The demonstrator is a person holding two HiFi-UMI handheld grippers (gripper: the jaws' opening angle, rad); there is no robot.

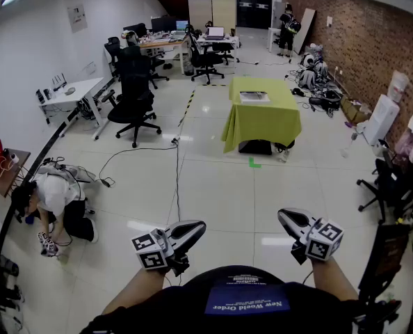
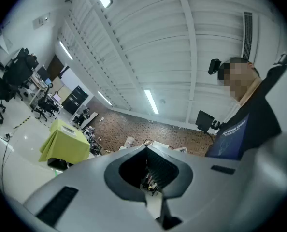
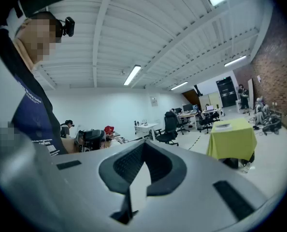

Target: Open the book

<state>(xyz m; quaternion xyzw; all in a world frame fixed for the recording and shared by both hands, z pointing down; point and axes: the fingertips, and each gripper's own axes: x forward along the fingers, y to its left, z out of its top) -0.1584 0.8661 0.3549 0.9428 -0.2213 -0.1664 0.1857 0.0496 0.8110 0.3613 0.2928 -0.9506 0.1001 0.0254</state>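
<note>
A table under a yellow-green cloth (image 1: 262, 117) stands several steps ahead, and a pale closed book (image 1: 254, 97) lies flat on top of it. The same table (image 2: 65, 141) sits at the left of the left gripper view, and the table (image 3: 232, 138) shows again at the right of the right gripper view. My left gripper (image 1: 195, 229) and my right gripper (image 1: 288, 218) are held close in front of my body, both shut and holding nothing. They point inward toward each other, well short of the table.
A person (image 1: 53, 204) crouches on the floor at the left by trailing cables (image 1: 133, 152). Black office chairs (image 1: 133, 96) and desks fill the back left. Bags and gear (image 1: 318, 82) lie along the brick wall at the right. A green mark (image 1: 254, 163) is on the floor before the table.
</note>
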